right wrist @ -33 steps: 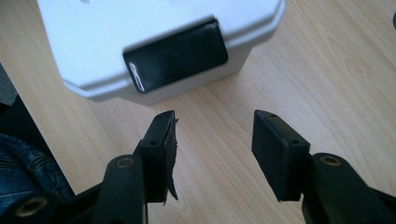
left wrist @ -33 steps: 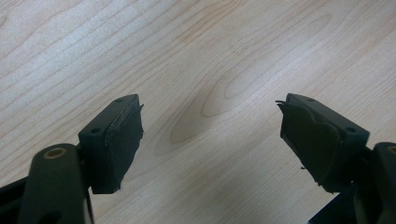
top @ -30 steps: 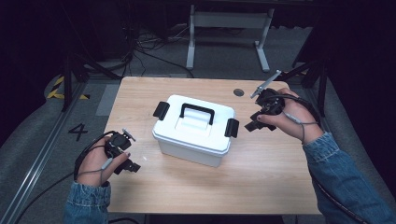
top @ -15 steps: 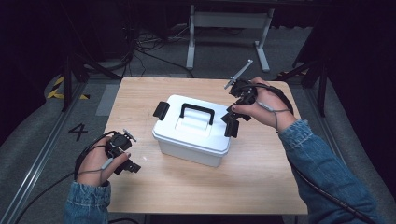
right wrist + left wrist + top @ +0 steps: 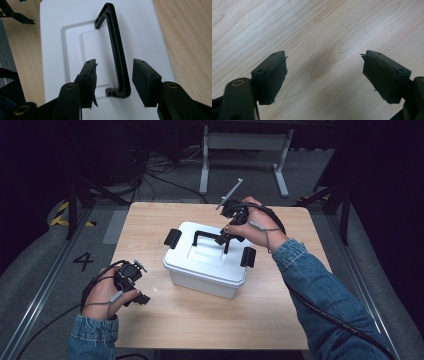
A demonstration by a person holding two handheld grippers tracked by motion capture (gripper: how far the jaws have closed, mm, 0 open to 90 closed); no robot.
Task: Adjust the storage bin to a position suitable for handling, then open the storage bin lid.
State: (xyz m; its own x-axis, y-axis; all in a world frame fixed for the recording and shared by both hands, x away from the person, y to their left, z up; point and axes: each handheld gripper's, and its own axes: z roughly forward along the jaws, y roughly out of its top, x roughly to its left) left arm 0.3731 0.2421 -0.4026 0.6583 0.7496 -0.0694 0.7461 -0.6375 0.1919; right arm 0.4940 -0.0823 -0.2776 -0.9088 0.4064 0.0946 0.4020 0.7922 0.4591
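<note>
Wooden table (image 5: pixel 200 320) under black surroundings, cables and a metal stand (image 5: pixel 245 150) on the floor beyond. White box (image 5: pixel 207 262) at table centre, black latches (image 5: pixel 172 238) at both ends. Black handle (image 5: pixel 117 55) upright on the lid, flanked by right gripper (image 5: pixel 113 80), jaws apart, not touching. Left gripper (image 5: pixel 324 72) near table's front-left, spread wide over bare wood.

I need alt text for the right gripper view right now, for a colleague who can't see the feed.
The right gripper is open, its two black jaws straddling the near end of the black handle that stands up from the white box lid. Light wooden table shows on both sides of the box, and the other gripper appears at top left.
</note>
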